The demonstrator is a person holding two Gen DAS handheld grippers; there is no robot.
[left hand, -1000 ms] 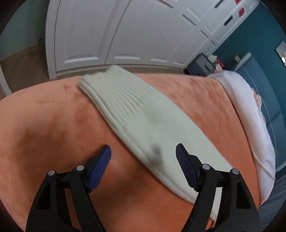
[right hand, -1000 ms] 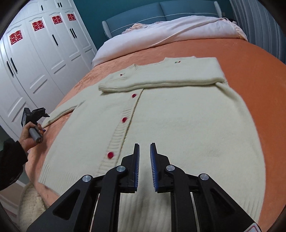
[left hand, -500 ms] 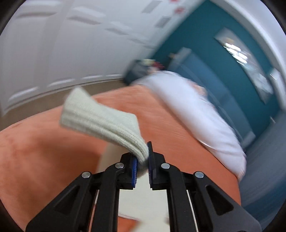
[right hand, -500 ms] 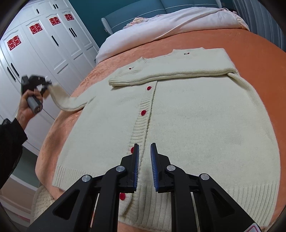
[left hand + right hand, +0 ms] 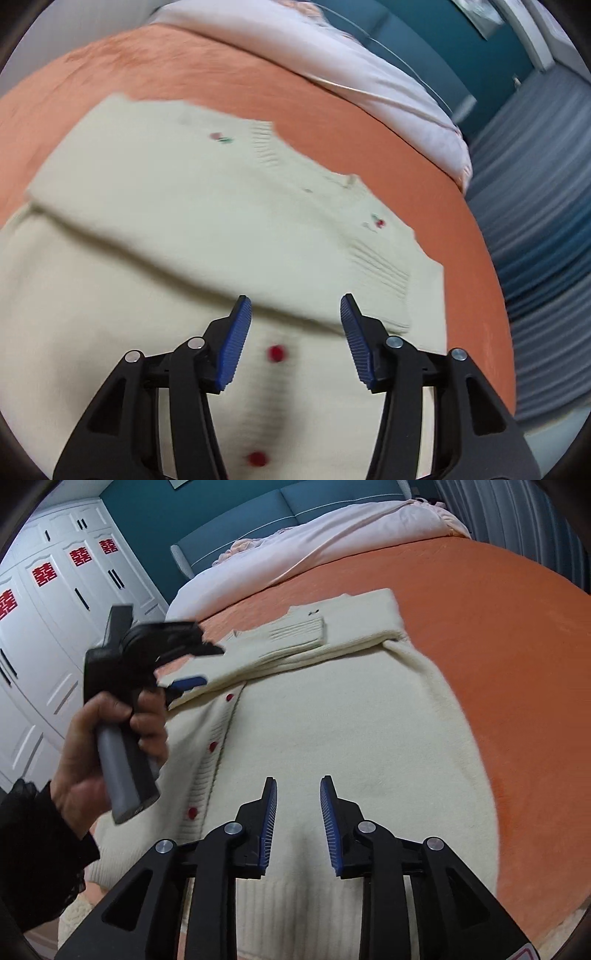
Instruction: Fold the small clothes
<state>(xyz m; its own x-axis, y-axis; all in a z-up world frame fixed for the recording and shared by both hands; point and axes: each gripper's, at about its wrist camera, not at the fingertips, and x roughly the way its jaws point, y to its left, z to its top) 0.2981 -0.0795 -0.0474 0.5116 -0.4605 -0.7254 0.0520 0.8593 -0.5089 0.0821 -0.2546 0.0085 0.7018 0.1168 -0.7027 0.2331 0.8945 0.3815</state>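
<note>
Left gripper [image 5: 291,325] has dropped the second sleeve [image 5: 295,638] across the cardigan [image 5: 332,731]; both grippers' jaws gape empty.

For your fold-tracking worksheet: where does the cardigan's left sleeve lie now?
In the right wrist view, the left sleeve lies folded across the cardigan's chest, near the collar.

The only readable signs were red double-happiness characters (囍) [image 5: 79,555] pasted on the white wardrobe doors [image 5: 55,602] at the upper left of the right wrist view, four of them visible, one cut off by the frame edge.
</note>
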